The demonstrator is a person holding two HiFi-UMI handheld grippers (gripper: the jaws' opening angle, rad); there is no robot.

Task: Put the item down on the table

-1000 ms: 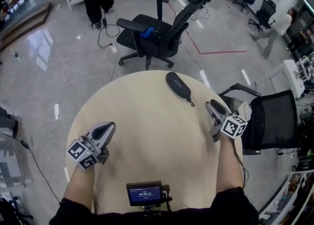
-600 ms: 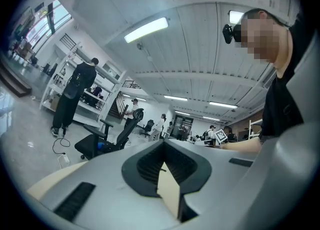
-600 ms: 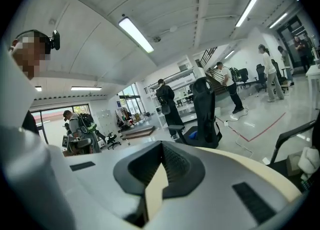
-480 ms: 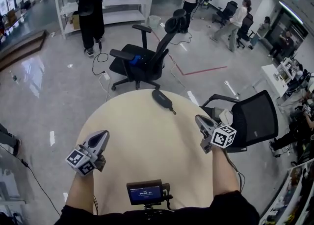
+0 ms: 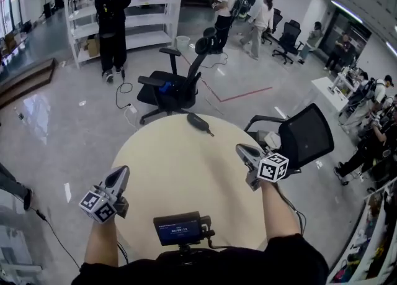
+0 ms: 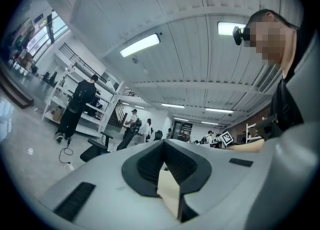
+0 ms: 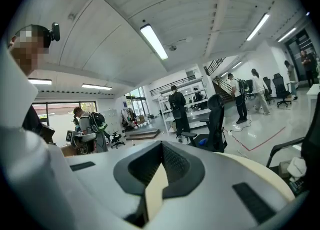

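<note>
Left gripper [image 5: 121, 173] and right gripper [image 5: 240, 149], closed empty, over opposite table [image 5: 180, 172] edges; pouch [image 5: 197, 122] at far edge

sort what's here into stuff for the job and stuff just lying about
For the job: case, lying at the far edge of the table; left gripper, right gripper, both shut, empty.
Not part of it: office chair, mesh chair, screen, shelves.

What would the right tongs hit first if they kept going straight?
Probably the black case on the far side of the table; the right tongs, held above the table, aim that way. If they pass over it, the black office chair comes next.
</note>
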